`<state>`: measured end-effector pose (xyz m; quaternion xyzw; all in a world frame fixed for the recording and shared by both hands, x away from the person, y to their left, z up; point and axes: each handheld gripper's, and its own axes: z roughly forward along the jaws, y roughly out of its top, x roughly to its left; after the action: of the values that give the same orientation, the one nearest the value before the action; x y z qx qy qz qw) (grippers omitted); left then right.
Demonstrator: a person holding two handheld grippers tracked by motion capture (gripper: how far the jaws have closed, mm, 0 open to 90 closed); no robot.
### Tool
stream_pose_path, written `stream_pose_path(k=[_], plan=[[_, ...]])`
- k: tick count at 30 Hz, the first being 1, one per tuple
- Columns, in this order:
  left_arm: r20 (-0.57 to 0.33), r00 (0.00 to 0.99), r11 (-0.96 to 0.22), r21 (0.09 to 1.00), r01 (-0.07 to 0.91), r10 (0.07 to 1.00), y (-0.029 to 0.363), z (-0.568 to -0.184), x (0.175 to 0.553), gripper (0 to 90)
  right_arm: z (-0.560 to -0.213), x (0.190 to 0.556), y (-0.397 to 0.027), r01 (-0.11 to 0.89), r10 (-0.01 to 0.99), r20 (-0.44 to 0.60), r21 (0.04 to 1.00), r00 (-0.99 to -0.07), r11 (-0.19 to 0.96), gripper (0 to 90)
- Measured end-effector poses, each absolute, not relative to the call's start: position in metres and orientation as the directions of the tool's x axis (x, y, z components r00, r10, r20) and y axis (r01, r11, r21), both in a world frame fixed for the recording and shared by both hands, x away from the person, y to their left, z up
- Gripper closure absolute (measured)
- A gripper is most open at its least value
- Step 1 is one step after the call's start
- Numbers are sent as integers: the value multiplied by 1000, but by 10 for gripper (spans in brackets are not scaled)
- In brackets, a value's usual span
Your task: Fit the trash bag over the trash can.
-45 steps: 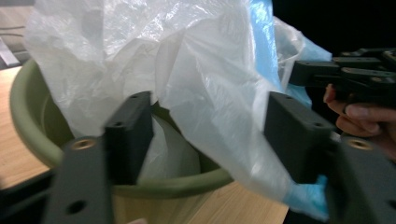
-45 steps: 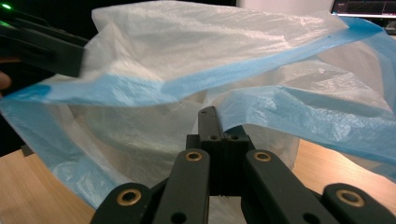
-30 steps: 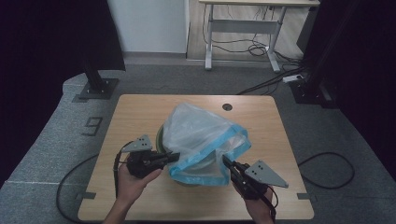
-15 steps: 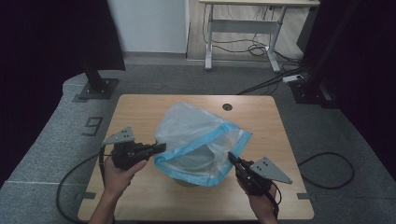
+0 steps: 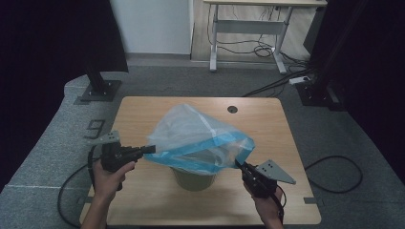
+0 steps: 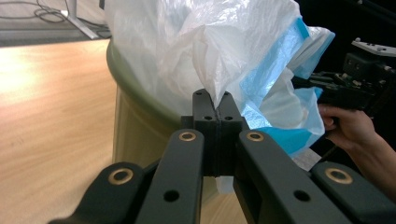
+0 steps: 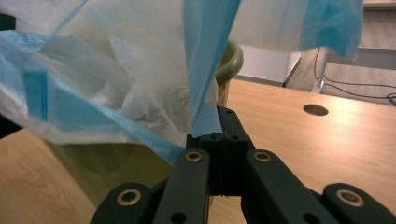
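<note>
We have the bag [image 5: 198, 138] stretched between our two grippers, and it sits at the centre of the high view, billowing above the bin [image 5: 193, 177] that stands on the table [image 5: 143, 205]. The left gripper [image 5: 149, 149], at the left of that frame, has its jaws clamped tight on a pinch of the white film near the blue hem; the left gripper view shows the plastic rising out of the closed jaws at mid-frame, with the bin's olive rim just behind at the left. The right gripper [image 5: 237, 164], lower right of centre in the high view, is likewise closed on the blue hem, and in the right gripper view the blue band runs straight down into the shut jaws.

We judge that we are in the spreading step of lining the bin: the bag's mouth is pulled wide and held above the rim, and most of its hem is not yet folded over it. Part of the bag seems to hang inside the bin already, though we cannot tell how deep.

Next we would need to lower both grippers together, carrying the hem outward and down past the rim on each side, keeping the pull even so the thin film neither slips from the jaws nor tips the light bin.
</note>
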<state>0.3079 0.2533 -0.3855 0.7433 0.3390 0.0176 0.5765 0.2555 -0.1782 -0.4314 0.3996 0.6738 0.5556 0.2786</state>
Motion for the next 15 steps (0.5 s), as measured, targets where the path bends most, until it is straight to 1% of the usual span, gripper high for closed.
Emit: stream_pose_path(k=[8,15], plan=[[-395,759,-90,857,508,518,268,-403,300,898,-444,240,-178,242,833,62,966,-550,88,889],[-395,754,-119,843,524,524,268,-416,303,897,-455,247,-182,281,837,82,956,-540,88,889]])
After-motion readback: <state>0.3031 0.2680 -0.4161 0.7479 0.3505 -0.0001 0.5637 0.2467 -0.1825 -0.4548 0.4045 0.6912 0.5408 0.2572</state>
